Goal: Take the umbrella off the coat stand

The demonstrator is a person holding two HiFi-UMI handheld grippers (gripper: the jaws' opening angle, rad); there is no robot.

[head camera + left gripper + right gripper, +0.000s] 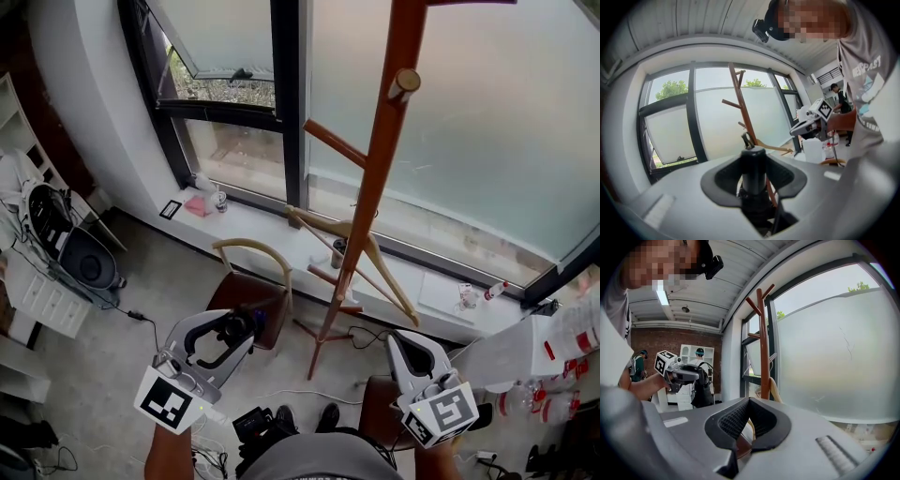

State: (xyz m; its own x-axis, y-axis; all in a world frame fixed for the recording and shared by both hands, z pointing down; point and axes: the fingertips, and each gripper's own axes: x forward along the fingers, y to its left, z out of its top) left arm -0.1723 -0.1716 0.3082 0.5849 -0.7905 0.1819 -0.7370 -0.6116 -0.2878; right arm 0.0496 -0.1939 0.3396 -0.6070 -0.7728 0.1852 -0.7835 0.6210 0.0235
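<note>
- Umbrella [232,325]: a short black folded one, well to the left of the stand [375,178] and touching none of its pegs. By how things lie it is already off.
- The left gripper [246,336] has it. The jaws stand about half apart and are clamped on the umbrella, whose smooth round end pokes up between the pads with darker bunched cloth below.
- Handling, as I judge it: light and compact, stiff along the core, soft and a bit slippery where the cloth is folded. The smooth round end could twist or slide in the pads. The firm part beside the cloth looks the best place to hold, squarely across.
- Chair [253,291]: just left of the stand's foot, below the held umbrella.
- The stand is a tall wooden pole with slanted pegs in front of the window.
- Hanger [375,258]: hooked low on the stand, tilted.
- Right gripper [401,342]: right of the stand's foot and clear of it, with jaws closed together at the tips and nothing between them.
</note>
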